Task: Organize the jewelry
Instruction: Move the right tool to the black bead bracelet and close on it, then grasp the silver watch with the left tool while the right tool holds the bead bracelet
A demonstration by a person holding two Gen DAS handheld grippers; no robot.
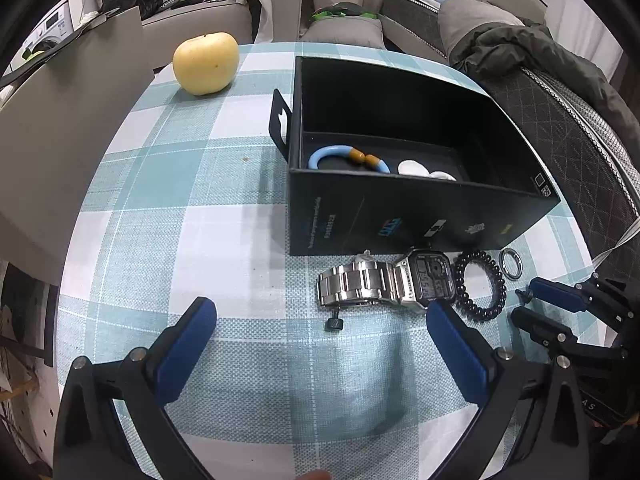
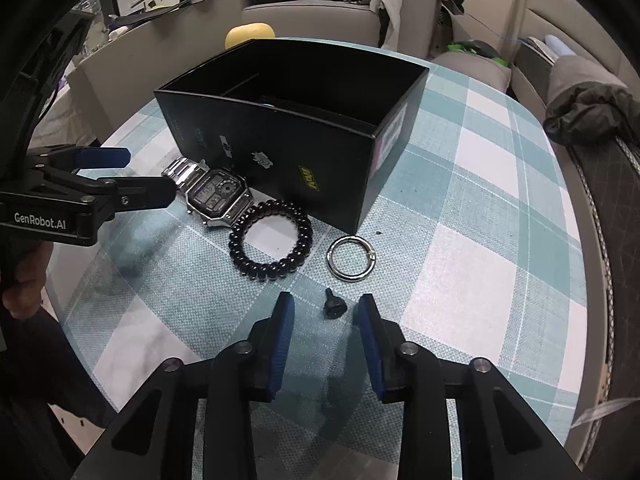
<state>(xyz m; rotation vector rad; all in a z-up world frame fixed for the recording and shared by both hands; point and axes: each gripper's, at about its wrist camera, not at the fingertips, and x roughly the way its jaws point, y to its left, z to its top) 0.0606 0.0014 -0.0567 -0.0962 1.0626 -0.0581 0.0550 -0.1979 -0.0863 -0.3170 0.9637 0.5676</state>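
Note:
An open black box (image 1: 404, 216) (image 2: 280, 148) stands on the checked tablecloth. Inside it lie a blue bangle with amber beads (image 1: 346, 156) and white pieces (image 1: 414, 168). In front of the box lie a steel watch (image 1: 384, 280) (image 2: 214, 196), a black bead bracelet (image 1: 480, 286) (image 2: 270, 246) and a metal ring (image 1: 511, 263) (image 2: 351, 258). A small black screw (image 1: 335, 322) (image 2: 331, 306) lies nearby. My left gripper (image 1: 320, 320) (image 2: 132, 172) is open, just short of the watch. My right gripper (image 2: 326, 312) (image 1: 520, 304) is open around the screw, empty.
A yellow apple (image 1: 206, 63) (image 2: 250, 34) sits at the table's far side behind the box. A grey board (image 1: 60, 128) stands at the left table edge. Sofas with clothes lie beyond the table.

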